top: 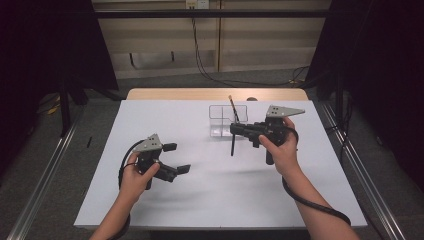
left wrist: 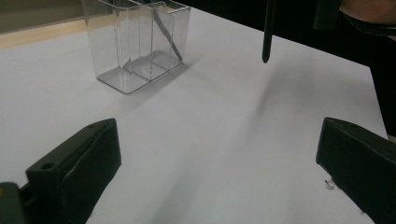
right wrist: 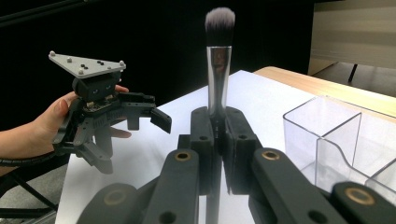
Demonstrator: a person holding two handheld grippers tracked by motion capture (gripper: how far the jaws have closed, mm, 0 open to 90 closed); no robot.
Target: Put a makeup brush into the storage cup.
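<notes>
While the right gripper [top: 235, 131] pinches a makeup brush [top: 233, 125] upright beside the clear organizer [top: 220, 120] in the high view, the left gripper [top: 177, 157] hovers spread over the worktop [top: 200, 190]. The left gripper view shows its jaws wide apart. In the right gripper view, the jaws clamp the brush's handle, bristles up.

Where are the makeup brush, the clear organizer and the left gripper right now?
makeup brush [right wrist: 218, 65], right gripper view, on its silver ferrule.
clear organizer [left wrist: 122, 51], left gripper view, on its front wall.
left gripper [top: 180, 158], high view, midway between its open jaw tips.
</notes>
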